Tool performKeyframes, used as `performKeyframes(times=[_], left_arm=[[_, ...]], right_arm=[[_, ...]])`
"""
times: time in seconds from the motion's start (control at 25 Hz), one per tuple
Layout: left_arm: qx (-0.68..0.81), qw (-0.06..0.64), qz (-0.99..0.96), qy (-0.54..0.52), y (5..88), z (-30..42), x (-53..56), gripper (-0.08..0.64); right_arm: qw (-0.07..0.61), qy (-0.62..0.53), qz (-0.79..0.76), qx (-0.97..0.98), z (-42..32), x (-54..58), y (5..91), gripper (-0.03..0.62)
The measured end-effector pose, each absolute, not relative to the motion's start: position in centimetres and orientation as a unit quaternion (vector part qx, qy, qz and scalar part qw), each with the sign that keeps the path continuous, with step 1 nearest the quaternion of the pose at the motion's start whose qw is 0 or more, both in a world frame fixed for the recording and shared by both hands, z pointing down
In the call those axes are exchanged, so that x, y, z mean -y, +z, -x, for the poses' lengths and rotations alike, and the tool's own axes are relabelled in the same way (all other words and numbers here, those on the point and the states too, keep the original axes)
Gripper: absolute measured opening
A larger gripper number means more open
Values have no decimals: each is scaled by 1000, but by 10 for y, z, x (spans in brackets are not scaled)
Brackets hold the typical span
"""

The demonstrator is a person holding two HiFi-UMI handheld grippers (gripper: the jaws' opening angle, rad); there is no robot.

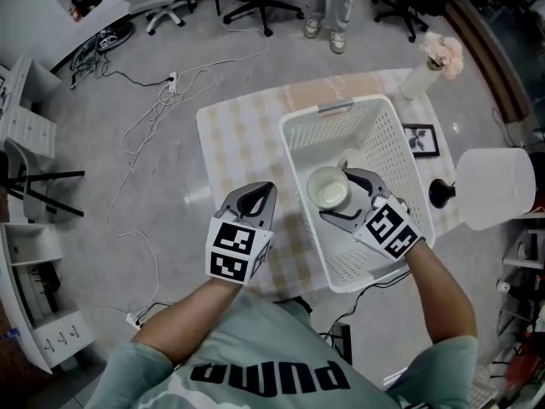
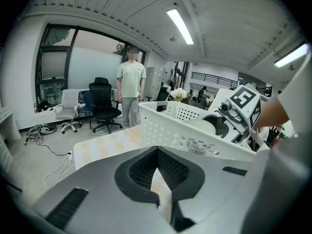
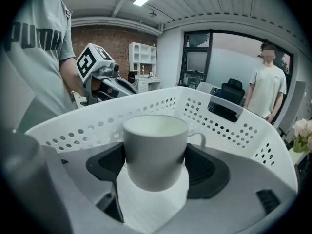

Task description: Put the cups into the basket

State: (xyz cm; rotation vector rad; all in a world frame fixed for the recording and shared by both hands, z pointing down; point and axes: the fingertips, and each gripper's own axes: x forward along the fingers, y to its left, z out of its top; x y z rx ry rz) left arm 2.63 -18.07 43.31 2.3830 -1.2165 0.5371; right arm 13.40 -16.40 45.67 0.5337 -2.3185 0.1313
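Note:
A white cup (image 1: 328,187) (image 3: 155,150) hangs upright inside the white perforated basket (image 1: 294,156) (image 3: 234,116), its handle on the far side. My right gripper (image 1: 341,196) (image 3: 155,167) is shut on the cup, one black pad on each side of it. The basket (image 2: 180,130) stands on a table with a checked cloth (image 1: 238,135). My left gripper (image 1: 255,192) (image 2: 157,152) hovers over the cloth just left of the basket, its jaws shut with nothing between them. The basket floor under the cup is hidden.
A vase of pale flowers (image 1: 430,66), a small picture frame (image 1: 421,139) and a white lamp shade (image 1: 498,186) stand right of the basket. A person (image 1: 332,7) (image 2: 130,84) stands beyond the table's far end. Office chairs and floor cables (image 1: 162,100) lie further back.

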Motion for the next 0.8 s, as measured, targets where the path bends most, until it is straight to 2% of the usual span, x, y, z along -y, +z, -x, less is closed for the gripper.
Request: performKeyframes(times=[0.8], left_arm=[[427,213,-850,222,462,-33,185,6]], right_arm=[[444,77,-171,876,-140,163,536,373]])
